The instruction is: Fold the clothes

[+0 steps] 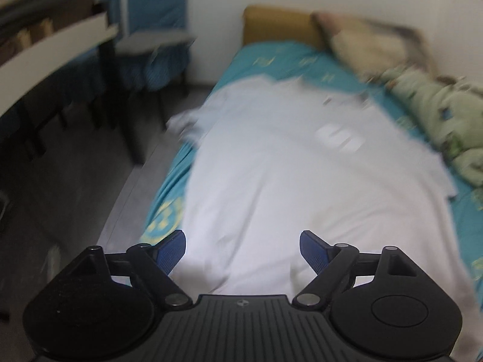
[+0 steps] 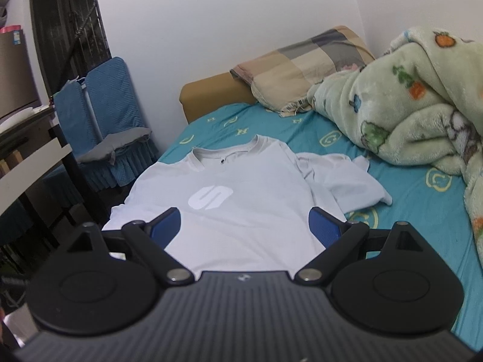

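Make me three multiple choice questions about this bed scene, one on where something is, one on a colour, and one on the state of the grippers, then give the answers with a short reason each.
1. Where does the white T-shirt lie?
A. Spread on the bed sheet
B. Draped over the chair
C. On the floor

2. What colour is the bed sheet?
A. Red
B. Turquoise with pale yellow motifs
C. Plain black

3. What state are the left gripper and right gripper in?
A. Both shut on the shirt
B. One open, one shut
C. Both open, holding nothing

Answers:
1 A: the shirt lies front up on the sheet, collar toward the pillow.
2 B: turquoise shows all around the shirt.
3 C: the blue pads stand wide apart in each view, with no cloth between them.
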Available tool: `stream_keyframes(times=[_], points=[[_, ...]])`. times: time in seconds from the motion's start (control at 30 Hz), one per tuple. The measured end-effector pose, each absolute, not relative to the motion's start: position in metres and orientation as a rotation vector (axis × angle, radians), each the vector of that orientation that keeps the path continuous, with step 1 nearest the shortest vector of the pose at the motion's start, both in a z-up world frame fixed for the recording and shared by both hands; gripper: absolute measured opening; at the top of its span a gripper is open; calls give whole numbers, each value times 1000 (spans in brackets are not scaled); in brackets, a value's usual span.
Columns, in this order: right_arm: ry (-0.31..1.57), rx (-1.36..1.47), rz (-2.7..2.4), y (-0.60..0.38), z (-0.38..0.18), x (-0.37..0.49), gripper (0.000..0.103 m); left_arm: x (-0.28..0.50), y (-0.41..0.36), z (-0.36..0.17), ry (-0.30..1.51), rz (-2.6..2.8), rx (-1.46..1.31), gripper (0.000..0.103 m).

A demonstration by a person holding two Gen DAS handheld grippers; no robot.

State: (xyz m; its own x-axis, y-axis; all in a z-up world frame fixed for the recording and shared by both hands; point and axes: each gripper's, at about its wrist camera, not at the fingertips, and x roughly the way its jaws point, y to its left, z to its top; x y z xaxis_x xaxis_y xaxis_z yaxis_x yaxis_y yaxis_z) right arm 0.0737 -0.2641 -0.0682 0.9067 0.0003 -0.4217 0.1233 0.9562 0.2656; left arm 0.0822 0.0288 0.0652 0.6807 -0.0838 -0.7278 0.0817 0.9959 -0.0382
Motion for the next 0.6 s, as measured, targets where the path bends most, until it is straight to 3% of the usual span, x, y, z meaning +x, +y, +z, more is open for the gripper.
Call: stream_keyframes(times=[0.13, 0.27, 0.43, 0.47, 0.5, 0.53, 0.6], points=[[383, 253, -71, -261, -65, 68, 93, 68, -3, 80, 696, -165, -24, 98], [352, 215, -76, -256, -65, 67, 93, 58, -24, 69, 586, -216, -11, 102], [340, 209, -75, -253, -66, 67, 92, 67, -26, -8, 530, -253, -22, 102], [337, 213, -69, -252, -67, 67, 89, 72, -26, -21, 535, -257, -21, 102], [337, 217, -65, -252, -67, 68, 74, 71, -24, -26, 540, -264, -21, 102], [338, 217, -67, -252, -66, 69, 69, 70, -23, -31, 545, -270, -21, 102], [344, 212, -74, -251, -67, 72, 67, 71, -22, -37, 549, -284, -15, 102]])
